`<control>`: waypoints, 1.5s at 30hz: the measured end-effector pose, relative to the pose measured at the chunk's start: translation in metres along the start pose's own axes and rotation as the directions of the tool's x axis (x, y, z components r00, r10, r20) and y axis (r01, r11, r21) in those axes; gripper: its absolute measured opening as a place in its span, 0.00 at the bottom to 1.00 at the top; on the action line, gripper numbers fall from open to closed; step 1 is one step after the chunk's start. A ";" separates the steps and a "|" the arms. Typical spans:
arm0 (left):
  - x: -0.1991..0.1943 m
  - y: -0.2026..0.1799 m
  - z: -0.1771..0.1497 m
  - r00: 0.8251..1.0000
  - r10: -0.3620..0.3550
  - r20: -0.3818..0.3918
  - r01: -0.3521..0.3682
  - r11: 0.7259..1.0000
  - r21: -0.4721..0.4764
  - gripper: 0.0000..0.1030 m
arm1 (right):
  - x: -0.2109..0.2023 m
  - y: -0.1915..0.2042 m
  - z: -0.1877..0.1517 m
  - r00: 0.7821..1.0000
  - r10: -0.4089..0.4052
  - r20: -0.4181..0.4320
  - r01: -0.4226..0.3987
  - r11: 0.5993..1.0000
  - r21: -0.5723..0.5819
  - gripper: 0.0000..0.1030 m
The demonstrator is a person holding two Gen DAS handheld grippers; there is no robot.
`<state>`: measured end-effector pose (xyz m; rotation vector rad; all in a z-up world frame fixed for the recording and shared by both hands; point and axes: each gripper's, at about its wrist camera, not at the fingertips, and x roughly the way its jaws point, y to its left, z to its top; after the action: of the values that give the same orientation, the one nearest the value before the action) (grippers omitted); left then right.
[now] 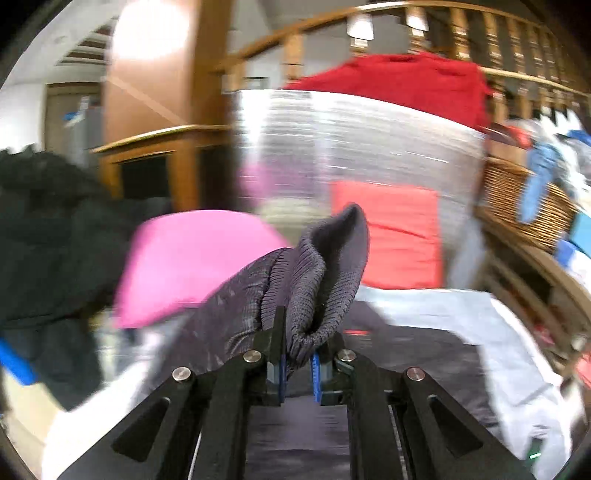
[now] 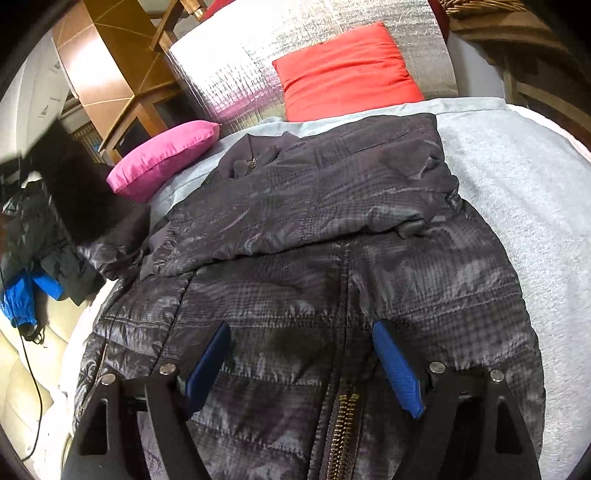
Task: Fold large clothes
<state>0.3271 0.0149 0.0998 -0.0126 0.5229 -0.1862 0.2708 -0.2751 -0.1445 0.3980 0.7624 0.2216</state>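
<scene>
Left tool (image 1: pixel 297 363): pressed together on the ribbed cuff (image 1: pixel 317 295) of the jacket's sleeve, knit bunched between the blue pads, sleeve lifted clear of the bed; surroundings smeared, so best kept to a slow, steady carry, pinch held firm so the slippery shell does not slide out. Right tool (image 2: pixel 301 363): spread wide, nothing between the pads, hovering just over the lower front of the jacket (image 2: pixel 306 280) beside the brass zipper (image 2: pixel 341 424); well placed to press the body flat and stop it dragging as the sleeve crosses. Jacket: dark quilted puffer, lying front-up on the grey sheet (image 2: pixel 517 192) of the bed, one sleeve already folded across the chest, collar toward the far end. Judged step: bringing the remaining sleeve over the body; worth laying the cuff level with the folded sleeve, edges square, before letting go. Beyond, left: pink cushion (image 2: pixel 166 158), touching the sheet's edge. Farther: red cushion (image 2: pixel 347 70), against a silver padded backrest (image 2: pixel 229 66). Farthest: wicker basket (image 1: pixel 524 206), wooden railing (image 1: pixel 480 33).
</scene>
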 end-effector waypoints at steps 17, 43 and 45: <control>0.078 -0.081 -0.116 0.953 -0.096 -0.289 0.057 0.989 -0.139 0.73 | -0.007 -0.017 0.007 0.995 0.101 -0.002 -0.100 0.989 0.105 0.81; 0.036 0.087 -0.271 0.981 -0.033 -0.193 -0.058 0.893 -0.446 0.75 | 0.040 0.021 0.142 0.968 -0.178 -0.178 0.175 0.984 -0.036 0.12; 0.037 0.088 -0.272 0.981 -0.041 -0.189 -0.051 0.889 -0.455 0.75 | 0.022 0.035 0.159 0.968 -0.232 -0.098 0.221 0.969 -0.108 0.12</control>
<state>0.2385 0.1044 -0.1590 -0.4611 0.7537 -0.0542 0.3968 -0.2785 -0.0392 0.2052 0.8948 0.0648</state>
